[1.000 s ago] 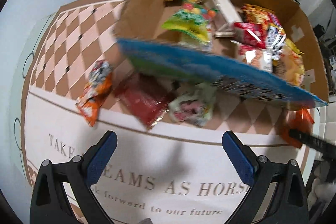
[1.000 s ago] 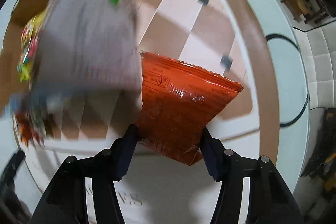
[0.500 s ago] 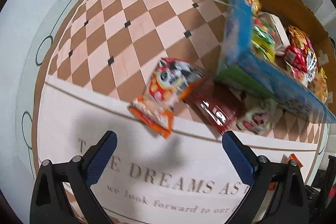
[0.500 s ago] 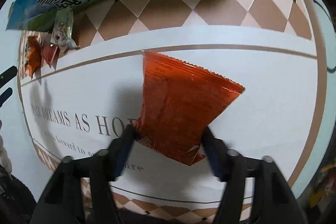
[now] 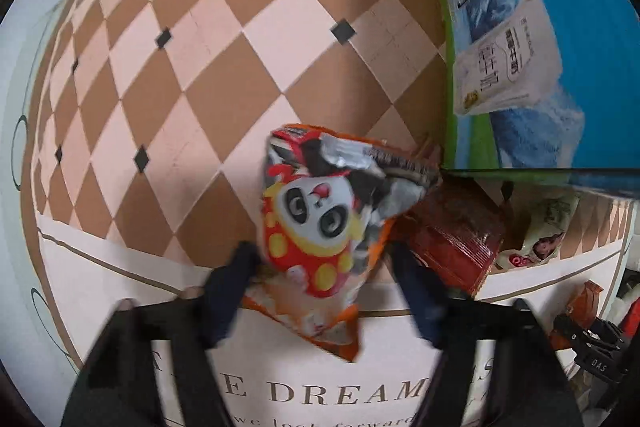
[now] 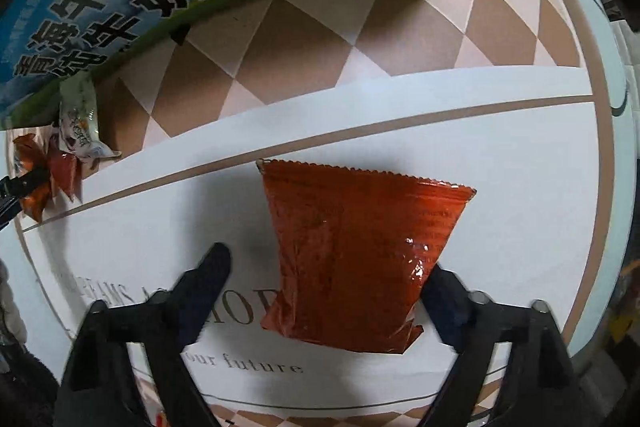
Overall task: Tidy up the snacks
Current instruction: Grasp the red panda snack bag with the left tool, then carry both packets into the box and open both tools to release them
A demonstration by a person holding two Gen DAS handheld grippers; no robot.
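- The left gripper [image 5: 320,259] points down over the panda snack bag [image 5: 320,227], which lies on the checkered tablecloth [image 5: 240,67] beside the blue milk carton box [image 5: 520,27].
- Its jaws are closing on the bag's lower half; the bag's long axis runs away from the fingers.
- The right gripper [image 6: 332,275] stands wide, jaws narrowing slightly, its right pad beside the orange packet [image 6: 360,259], the left pad apart.

Panda-print orange packet [image 5: 316,227], brown-and-cream checked tablecloth [image 5: 224,67].
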